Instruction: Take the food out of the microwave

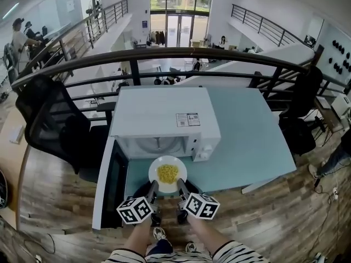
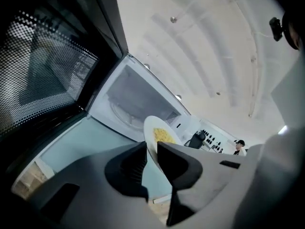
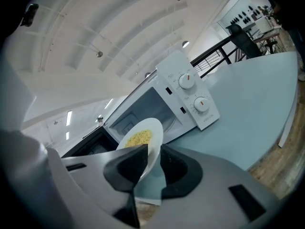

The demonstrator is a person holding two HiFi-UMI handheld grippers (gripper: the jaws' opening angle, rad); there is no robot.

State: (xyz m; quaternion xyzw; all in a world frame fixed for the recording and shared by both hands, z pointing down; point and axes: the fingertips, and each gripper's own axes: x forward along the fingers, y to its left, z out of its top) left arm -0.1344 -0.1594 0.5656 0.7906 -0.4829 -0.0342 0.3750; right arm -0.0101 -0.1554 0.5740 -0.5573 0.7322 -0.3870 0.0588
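A white plate [image 1: 167,173] of yellow food hangs just outside the open white microwave [image 1: 164,122], above the pale blue table [image 1: 258,141]. My left gripper [image 1: 153,187] is shut on the plate's near left rim, and my right gripper [image 1: 181,186] is shut on its near right rim. In the left gripper view the plate [image 2: 159,136] stands edge-on between the jaws of that gripper [image 2: 151,152], with the empty oven cavity [image 2: 128,99] behind. In the right gripper view the plate [image 3: 141,140] is clamped by the right gripper [image 3: 153,157] in front of the microwave's dials [image 3: 193,92].
The microwave door [image 1: 112,182] swings open to the left, reaching past the table's front edge. A black office chair [image 1: 52,127] stands left of the table, and another chair [image 1: 299,122] at its right. A curved black railing [image 1: 164,53] runs behind.
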